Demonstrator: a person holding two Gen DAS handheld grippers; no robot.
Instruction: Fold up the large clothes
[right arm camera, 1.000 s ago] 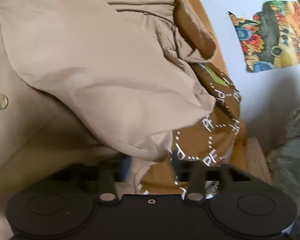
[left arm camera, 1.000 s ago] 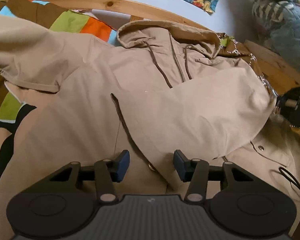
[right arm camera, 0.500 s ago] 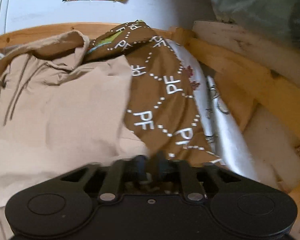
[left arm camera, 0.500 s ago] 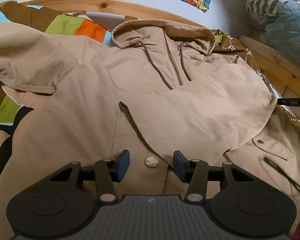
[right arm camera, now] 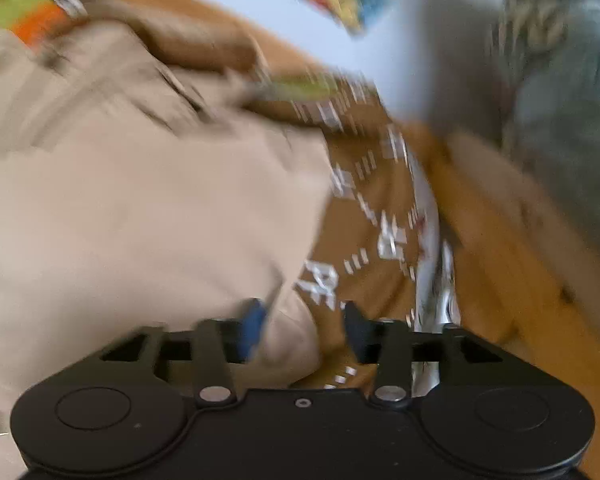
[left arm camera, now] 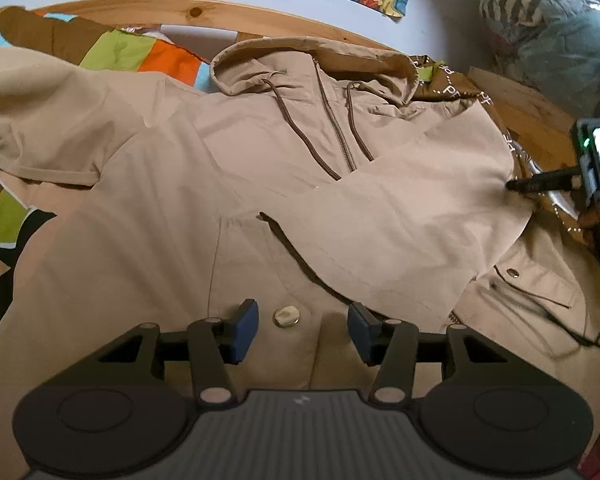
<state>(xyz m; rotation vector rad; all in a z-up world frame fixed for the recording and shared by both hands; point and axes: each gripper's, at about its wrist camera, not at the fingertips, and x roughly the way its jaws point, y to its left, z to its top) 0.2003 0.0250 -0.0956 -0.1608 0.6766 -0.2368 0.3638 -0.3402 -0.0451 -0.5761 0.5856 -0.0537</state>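
Beige jacket [left arm camera: 284,184] lies spread beyond the left gripper's [left arm camera: 303,327] parted fingers [left arm camera: 245,322].

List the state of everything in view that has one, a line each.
Beige jacket: spread flat, front up, zipped at the chest.
One sleeve: folded across the front.
The other sleeve: still stretched outward.
Hood: lying open, drawstrings loose.
Snap button: showing between the jaws.
Left gripper: open, empty.
Right gripper: open, blurred.
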